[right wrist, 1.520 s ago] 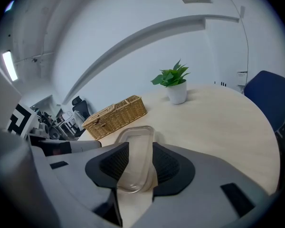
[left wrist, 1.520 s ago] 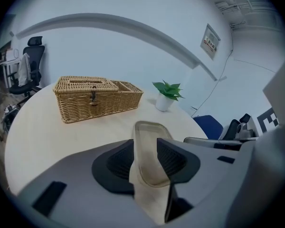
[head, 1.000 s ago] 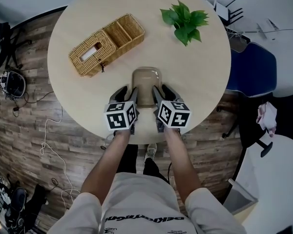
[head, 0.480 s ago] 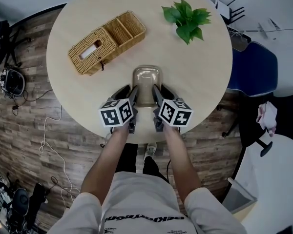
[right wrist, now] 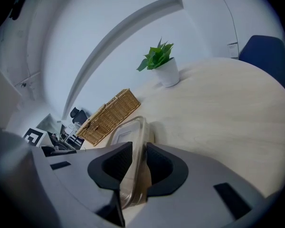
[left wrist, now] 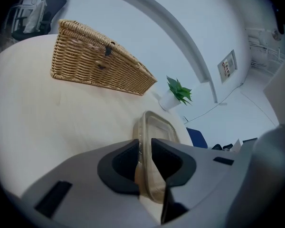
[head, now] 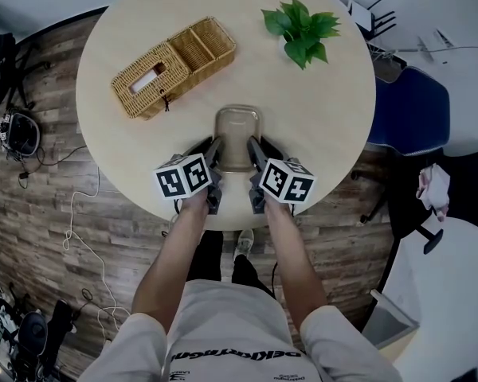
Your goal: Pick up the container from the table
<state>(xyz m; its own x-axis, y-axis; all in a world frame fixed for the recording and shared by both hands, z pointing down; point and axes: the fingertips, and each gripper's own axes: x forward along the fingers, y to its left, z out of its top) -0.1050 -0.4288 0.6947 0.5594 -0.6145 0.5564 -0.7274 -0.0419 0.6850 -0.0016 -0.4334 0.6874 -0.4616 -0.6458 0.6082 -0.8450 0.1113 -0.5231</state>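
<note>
Between just-closing jaws of left tongs (left wrist: pixel 143 145) and right tongs (right wrist: pixel 139 151), container (head: pixel 237 132) sits pinched.

Left gripper (head: pixel 207 146) and right gripper (head: pixel 260 146), jaws just closing, pinch the container (head: pixel 237 127).

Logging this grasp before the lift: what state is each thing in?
container, resting on table, lid on.
left gripper, jaws have just been closing, now pinching the container's rim.
right gripper, jaws have just been closing, now pinching its other rim.
wicker basket, flat on table, untouched.
plant, upright.
</note>
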